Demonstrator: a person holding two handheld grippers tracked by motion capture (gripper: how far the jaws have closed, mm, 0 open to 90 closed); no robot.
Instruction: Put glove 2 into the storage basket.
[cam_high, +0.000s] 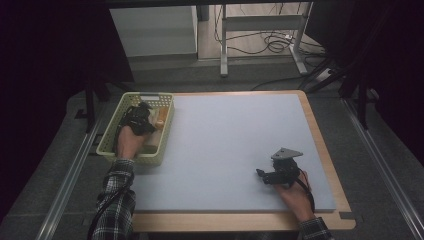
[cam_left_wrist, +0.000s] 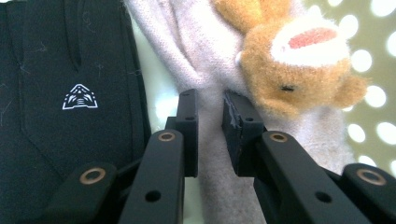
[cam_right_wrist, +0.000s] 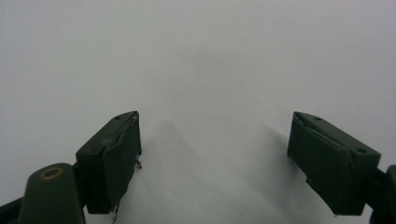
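Over at the bench's (cam_high: 225, 150) far left corner, the left gripper (cam_left_wrist: 210, 121) is down inside the pale green basket (cam_high: 112, 132), its jaws pinched on the beige cloth of a plush bear toy (cam_left_wrist: 299, 65), beside a black garment (cam_left_wrist: 65, 93). Near the front right corner the right gripper (cam_right_wrist: 212, 144) rests with its jaws wide apart, holding nothing.

Fuzzy tan plush bear (cam_left_wrist: 299, 60), soft beige knit cloth (cam_left_wrist: 201, 60), perforated plastic basket (cam_high: 114, 131), matt grey table mat (cam_high: 235, 145)
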